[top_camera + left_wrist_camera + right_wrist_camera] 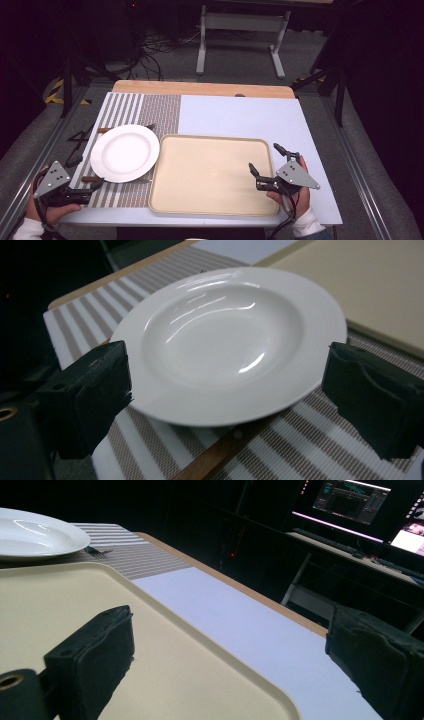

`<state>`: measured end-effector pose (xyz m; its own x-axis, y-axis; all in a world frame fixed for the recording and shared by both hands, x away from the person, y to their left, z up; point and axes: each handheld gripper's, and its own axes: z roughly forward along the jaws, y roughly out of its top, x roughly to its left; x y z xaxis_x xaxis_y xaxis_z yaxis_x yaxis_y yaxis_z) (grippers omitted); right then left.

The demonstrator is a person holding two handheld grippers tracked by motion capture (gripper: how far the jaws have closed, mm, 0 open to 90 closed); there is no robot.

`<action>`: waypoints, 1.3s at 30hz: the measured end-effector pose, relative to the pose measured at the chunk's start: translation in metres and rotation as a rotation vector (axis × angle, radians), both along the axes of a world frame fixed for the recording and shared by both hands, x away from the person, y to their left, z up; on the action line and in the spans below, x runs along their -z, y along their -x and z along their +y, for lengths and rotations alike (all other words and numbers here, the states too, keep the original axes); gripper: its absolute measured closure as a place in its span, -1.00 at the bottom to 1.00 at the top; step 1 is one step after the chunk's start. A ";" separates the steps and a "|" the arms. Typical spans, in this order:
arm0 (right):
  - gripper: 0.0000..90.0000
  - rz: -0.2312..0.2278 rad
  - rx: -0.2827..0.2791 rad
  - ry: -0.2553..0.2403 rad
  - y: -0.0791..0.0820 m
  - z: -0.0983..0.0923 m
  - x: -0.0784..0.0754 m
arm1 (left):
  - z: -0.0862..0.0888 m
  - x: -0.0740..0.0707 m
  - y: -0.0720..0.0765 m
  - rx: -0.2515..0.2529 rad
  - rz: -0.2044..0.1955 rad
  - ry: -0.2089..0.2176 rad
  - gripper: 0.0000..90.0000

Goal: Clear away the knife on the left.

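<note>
A white deep plate (125,152) rests on a striped placemat (150,107) at the left of the table. Wooden-handled cutlery (91,178) lies partly under the plate; a handle (212,456) pokes out below its rim and fork tines (97,551) show past its far side. An empty beige tray (212,172) lies to the plate's right. My left gripper (92,192) is open at the table's front left corner, its jaws spread just short of the plate (230,340). Over the tray's right edge (210,640), my right gripper (265,159) stands open, holding nothing.
A pale blue mat (240,117) covers the table to the right of the placemat, with a wooden strip (200,88) along the far edge. Beyond the table stand a white frame (240,30), floor cables and lit monitors (360,500). Black stands (75,145) lie left of the table.
</note>
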<state>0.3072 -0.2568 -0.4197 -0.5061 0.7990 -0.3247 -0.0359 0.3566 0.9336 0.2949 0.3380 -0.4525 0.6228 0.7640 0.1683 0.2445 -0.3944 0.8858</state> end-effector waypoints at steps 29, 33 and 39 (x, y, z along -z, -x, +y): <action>-0.83 0.056 -0.011 0.007 -0.008 0.001 0.005 | 0.004 0.024 -0.012 0.231 0.348 -0.183 0.06; -0.82 0.061 -0.006 0.003 -0.009 -0.001 0.006 | -0.008 0.025 -0.015 0.278 0.327 -0.190 0.15; -0.82 0.068 -0.014 0.013 -0.009 0.001 0.007 | -0.023 0.026 -0.020 0.349 0.333 -0.186 0.38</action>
<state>0.3166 -0.2556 -0.4271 -0.5386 0.7877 -0.2992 0.0224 0.3684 0.9294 0.3149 0.3155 -0.4781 0.8784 0.4770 0.0308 0.3268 -0.6464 0.6895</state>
